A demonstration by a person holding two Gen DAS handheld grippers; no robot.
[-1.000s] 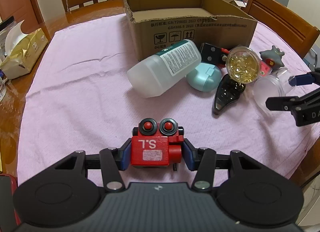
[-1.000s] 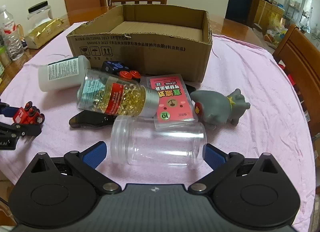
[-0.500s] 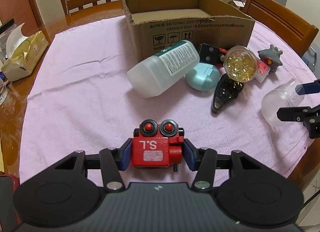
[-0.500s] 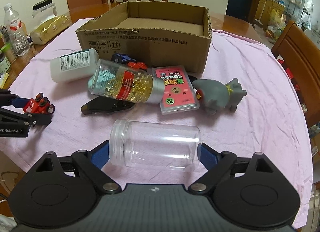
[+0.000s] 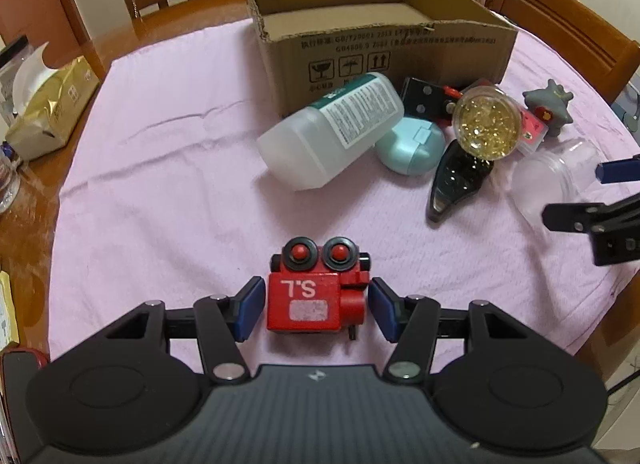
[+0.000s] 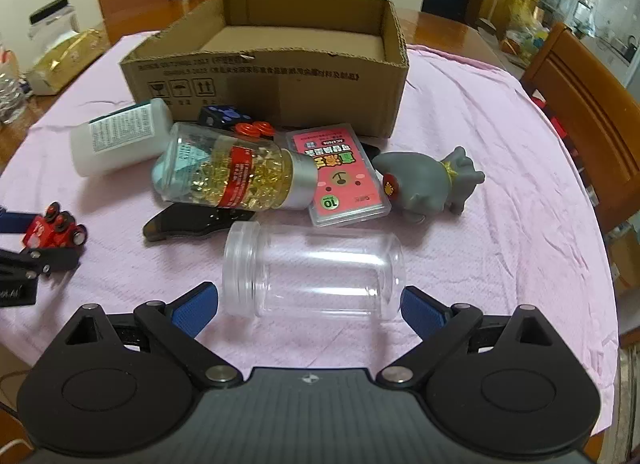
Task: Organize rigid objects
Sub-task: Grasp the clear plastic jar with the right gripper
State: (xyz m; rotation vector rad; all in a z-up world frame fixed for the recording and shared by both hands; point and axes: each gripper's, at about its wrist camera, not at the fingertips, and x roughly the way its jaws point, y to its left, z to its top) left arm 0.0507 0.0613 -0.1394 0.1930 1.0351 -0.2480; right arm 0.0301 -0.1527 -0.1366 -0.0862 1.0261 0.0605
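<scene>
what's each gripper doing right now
left gripper: open, just opening, pads off the red toy
right gripper: open, clear jar between the pads

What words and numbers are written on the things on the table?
"S.L", upside down, on the red toy train.
"10" in a green circle, upside down, on the pink card pack; its other print is too small to read.
Three shipping signs, one with two up arrows, on the cardboard box; its lines of print are blurred.
White bottle label: too small.
</scene>
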